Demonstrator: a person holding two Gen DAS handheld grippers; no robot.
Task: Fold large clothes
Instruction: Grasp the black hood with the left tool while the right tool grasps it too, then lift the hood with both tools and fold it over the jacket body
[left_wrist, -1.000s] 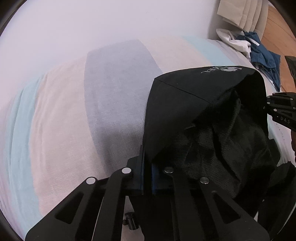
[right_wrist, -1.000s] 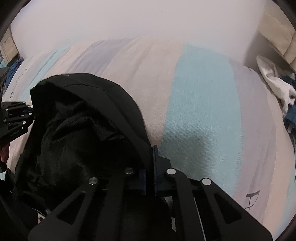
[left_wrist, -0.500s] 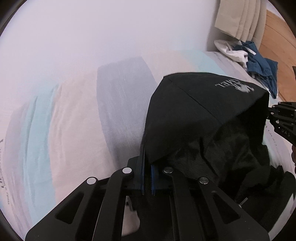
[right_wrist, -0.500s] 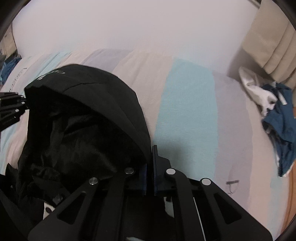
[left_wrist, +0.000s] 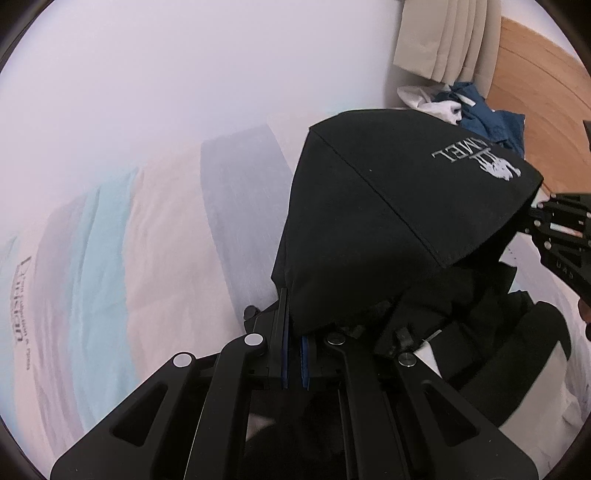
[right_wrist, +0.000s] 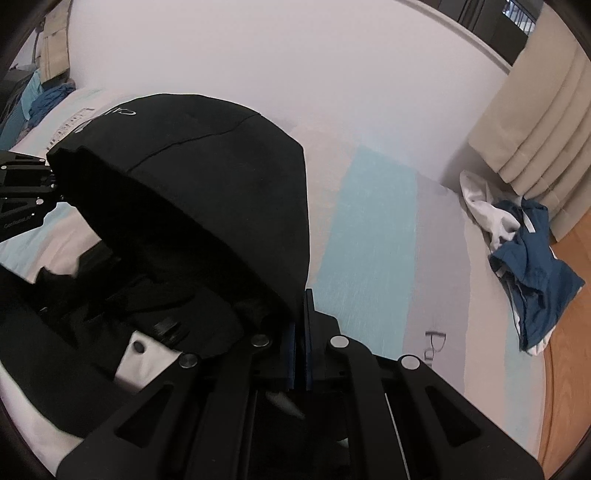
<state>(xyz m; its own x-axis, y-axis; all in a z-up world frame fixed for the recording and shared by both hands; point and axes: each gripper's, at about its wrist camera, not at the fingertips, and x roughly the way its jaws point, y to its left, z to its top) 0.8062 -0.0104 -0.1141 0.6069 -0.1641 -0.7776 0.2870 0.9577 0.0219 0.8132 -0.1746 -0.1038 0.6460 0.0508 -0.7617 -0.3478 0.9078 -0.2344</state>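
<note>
Left gripper (left_wrist: 293, 343), lower centre – jaws closed on black fabric. Right gripper (right_wrist: 300, 332), lower centre – likewise clamped.

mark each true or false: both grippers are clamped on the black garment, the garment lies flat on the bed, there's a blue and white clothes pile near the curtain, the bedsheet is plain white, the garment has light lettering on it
1. Both hand-held grippers are shut on the black garment. True: the left hand-held gripper and the right hand-held gripper each pinch an edge.
2. The garment lies flat on the bed. False: it hangs raised between the grippers.
3. A blue and white clothes pile lies near the beige curtain. True.
4. The bedsheet is plain white. False: it has teal, beige and grey stripes.
5. The garment carries light lettering. True.
</note>
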